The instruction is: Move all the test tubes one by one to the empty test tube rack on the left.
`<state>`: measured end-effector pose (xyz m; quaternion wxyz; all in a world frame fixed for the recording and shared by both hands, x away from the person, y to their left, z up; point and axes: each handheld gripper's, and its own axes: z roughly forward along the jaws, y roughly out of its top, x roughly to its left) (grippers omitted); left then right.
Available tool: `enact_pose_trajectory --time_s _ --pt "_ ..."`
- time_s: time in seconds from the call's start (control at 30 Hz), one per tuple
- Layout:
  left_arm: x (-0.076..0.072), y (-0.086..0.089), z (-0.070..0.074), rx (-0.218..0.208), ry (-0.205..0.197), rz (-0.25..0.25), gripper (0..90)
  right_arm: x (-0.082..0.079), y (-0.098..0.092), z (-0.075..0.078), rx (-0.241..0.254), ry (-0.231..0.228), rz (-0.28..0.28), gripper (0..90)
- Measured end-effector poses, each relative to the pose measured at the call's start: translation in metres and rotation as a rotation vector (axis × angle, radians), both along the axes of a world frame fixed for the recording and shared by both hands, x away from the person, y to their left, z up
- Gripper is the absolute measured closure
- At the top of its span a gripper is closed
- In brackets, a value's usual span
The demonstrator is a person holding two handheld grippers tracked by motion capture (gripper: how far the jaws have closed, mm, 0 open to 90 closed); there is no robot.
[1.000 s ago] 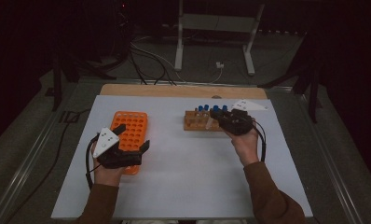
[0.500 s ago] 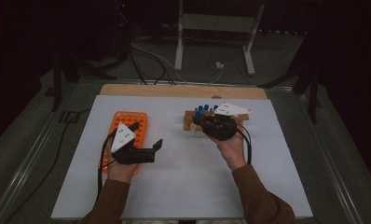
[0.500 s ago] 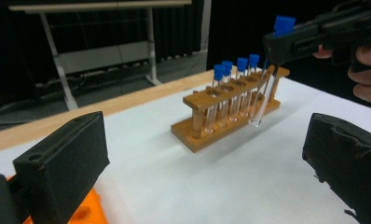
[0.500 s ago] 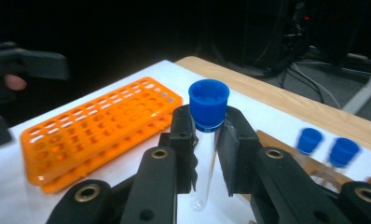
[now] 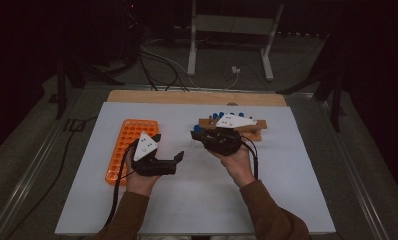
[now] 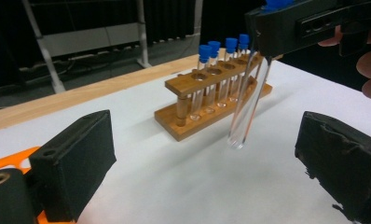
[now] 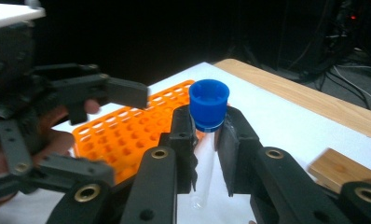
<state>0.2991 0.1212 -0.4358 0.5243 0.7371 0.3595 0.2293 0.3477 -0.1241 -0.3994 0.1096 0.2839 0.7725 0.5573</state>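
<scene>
The right gripper (image 5: 196,134) is clamped on a clear test tube (image 7: 203,172), its pads pinching the glass just under the blue cap (image 7: 209,108), so the tube hangs tilted above the white table cover (image 5: 197,210). In the left gripper view the same tube (image 6: 247,107) dangles at about one o'clock, its rounded end clear of the surface, just in front of the wooden tube rack (image 6: 211,100), which holds more blue-capped tubes upright. The left gripper (image 5: 168,148) points toward the tube with its jaws spread wide and nothing between them; they have just eased in a little. The orange well rack (image 5: 129,147) lies flat at the left gripper's nine o'clock, just beside that hand. From above, the wooden rack (image 5: 254,125) sits at twelve o'clock of the right hand.
</scene>
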Motion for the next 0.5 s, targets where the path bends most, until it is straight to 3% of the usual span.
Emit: enact_pose_trajectory --time_s 0.13,0.27,0.3,0.33,0.37,0.5 --pt "0.001 -0.007 -0.002 0.016 0.010 -0.014 8.5 -0.003 0.006 0.000 -0.004 -0.001 0.019 76.3" --pt "0.002 -0.013 -0.003 0.027 0.008 -0.034 17.4 -0.005 0.011 0.000 0.003 0.008 0.038 76.3" --pt "0.002 -0.014 -0.003 0.026 0.007 -0.045 26.4 -0.006 0.014 0.000 0.001 0.009 0.047 76.3" --pt "0.002 -0.015 -0.003 0.027 0.004 -0.053 26.4 -0.006 0.014 0.000 0.001 0.009 0.047 76.3" --pt "0.002 -0.016 -0.003 0.028 0.006 -0.059 33.9 -0.008 0.016 -0.001 -0.001 0.012 0.057 76.2" --pt "0.004 -0.018 -0.002 0.020 0.014 -0.086 48.3 -0.009 0.021 -0.002 -0.011 0.015 0.075 76.2"
